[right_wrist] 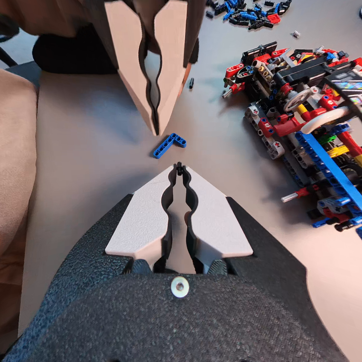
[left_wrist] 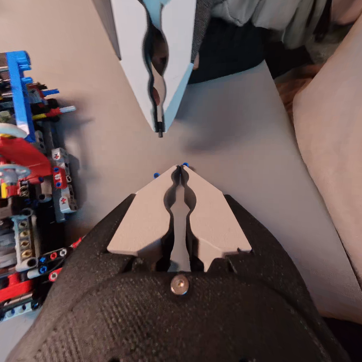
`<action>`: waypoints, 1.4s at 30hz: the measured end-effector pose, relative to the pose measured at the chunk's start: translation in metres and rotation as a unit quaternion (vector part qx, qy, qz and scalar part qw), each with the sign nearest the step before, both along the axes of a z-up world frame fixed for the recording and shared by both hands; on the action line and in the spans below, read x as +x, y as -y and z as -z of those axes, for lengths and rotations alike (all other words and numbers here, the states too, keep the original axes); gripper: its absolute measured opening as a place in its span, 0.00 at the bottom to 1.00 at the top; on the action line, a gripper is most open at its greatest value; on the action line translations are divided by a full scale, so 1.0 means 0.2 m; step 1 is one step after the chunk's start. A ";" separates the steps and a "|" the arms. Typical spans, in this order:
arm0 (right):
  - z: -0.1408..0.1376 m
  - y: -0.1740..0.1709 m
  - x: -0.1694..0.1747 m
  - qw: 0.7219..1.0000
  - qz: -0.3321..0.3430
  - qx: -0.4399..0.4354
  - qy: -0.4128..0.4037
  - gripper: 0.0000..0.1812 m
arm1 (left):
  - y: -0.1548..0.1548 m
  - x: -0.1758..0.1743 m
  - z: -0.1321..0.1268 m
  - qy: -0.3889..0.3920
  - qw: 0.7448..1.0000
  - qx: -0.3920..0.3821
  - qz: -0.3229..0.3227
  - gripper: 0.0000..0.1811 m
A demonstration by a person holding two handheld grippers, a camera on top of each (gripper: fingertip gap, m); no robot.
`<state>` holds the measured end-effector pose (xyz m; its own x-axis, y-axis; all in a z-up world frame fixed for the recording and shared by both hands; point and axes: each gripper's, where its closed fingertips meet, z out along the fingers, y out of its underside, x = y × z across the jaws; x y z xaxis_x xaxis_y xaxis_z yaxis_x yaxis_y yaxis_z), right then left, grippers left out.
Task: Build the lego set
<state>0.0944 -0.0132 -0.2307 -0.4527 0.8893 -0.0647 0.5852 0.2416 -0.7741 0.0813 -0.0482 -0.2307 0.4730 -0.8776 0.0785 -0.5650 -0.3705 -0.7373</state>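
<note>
Two grippers face each other across the table (left_wrist: pixel 225 121). In the left wrist view, the left gripper (left_wrist: pixel 179 166) has its tips pressed together over a blue angled beam (left_wrist: pixel 156 175), of which only the ends peek out; whether it is truly gripped I cannot tell. Far off, the right gripper (left_wrist: pixel 160 131) pinches a small black pin (left_wrist: pixel 160 134). In the right wrist view the pin (right_wrist: pixel 178 168) sits at the very tips, so it could twist or drop during insertion, and the beam (right_wrist: pixel 169 145) may skid. The half-built car (right_wrist: pixel 305 125) waits at right.
</note>
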 end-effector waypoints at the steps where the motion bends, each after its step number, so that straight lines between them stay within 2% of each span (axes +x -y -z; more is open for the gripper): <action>1: 0.02 0.00 0.00 1.000 -0.002 0.015 0.009 0.02 | -0.02 -0.03 0.00 0.004 1.000 0.008 -0.018 0.00; 4: 0.09 -0.01 0.00 0.997 -0.013 0.065 0.040 0.02 | -0.04 -0.10 0.05 -0.029 0.998 0.034 -0.043 0.14; 6: 0.12 -0.02 -0.01 0.994 -0.016 0.091 0.053 0.02 | -0.04 -0.08 0.07 -0.040 0.998 0.040 -0.036 0.18; 10: 0.14 -0.05 -0.03 0.988 -0.016 0.138 0.069 0.03 | -0.05 -0.06 0.12 -0.075 0.996 0.045 -0.020 0.18; 13: 0.10 -0.04 -0.03 0.987 -0.009 0.146 0.059 0.09 | -0.06 -0.06 0.13 -0.068 0.996 0.042 -0.027 0.15; 16: 0.01 0.10 -0.02 0.991 -0.036 0.125 0.037 0.11 | -0.06 -0.07 0.13 -0.060 0.997 0.042 -0.033 0.15; 20: 0.12 0.20 -0.05 0.988 -0.016 0.131 0.080 0.15 | -0.05 -0.07 0.14 -0.052 0.997 0.035 -0.042 0.14; 23: 0.14 0.19 -0.10 0.990 0.014 0.113 0.080 0.07 | -0.05 -0.08 0.13 -0.049 0.997 0.031 -0.050 0.11; 25: 0.14 0.16 -0.10 0.991 0.029 0.097 0.085 0.04 | -0.04 -0.11 0.12 -0.045 0.997 0.035 -0.055 0.16; 26: 0.12 0.16 -0.11 0.994 0.032 0.060 0.081 0.04 | -0.03 -0.11 0.09 -0.033 0.997 0.042 -0.053 0.17; 28: 0.01 0.23 -0.12 0.994 0.035 -0.088 0.054 0.04 | 0.00 -0.11 0.02 0.005 0.996 0.064 -0.054 0.19; 29: -0.08 0.25 -0.13 0.984 0.038 -0.170 0.034 0.04 | 0.00 -0.11 -0.03 0.026 0.995 0.080 -0.059 0.20; 31: -0.26 0.26 -0.12 0.944 0.041 -0.328 -0.006 0.03 | 0.01 -0.10 -0.13 0.082 0.987 0.122 -0.070 0.20; 33: -0.40 0.28 -0.10 0.884 0.039 -0.466 -0.026 0.03 | 0.02 -0.10 -0.24 0.140 0.975 0.153 -0.081 0.18; 35: -0.49 0.29 -0.08 0.809 0.030 -0.585 -0.037 0.03 | 0.04 -0.08 -0.33 0.198 0.966 0.146 -0.078 0.17; 37: -0.51 0.31 -0.08 0.763 0.035 -0.644 -0.038 0.03 | 0.07 -0.05 -0.40 0.265 0.955 0.118 -0.058 0.14; 39: -0.49 0.33 -0.07 0.739 0.037 -0.671 -0.041 0.03 | 0.08 -0.05 -0.46 0.313 0.942 0.108 -0.052 0.10; 42: -0.50 0.28 -0.07 0.706 0.059 -0.702 -0.069 0.04 | 0.05 -0.06 -0.44 0.283 0.948 0.125 -0.076 0.06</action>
<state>0.0805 -0.0695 -0.1311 -0.4682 0.0241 -0.8833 0.4332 -0.8650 -0.2532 0.0685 -0.0587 -0.1418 0.5395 -0.8274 0.1560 -0.0070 -0.1897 -0.9818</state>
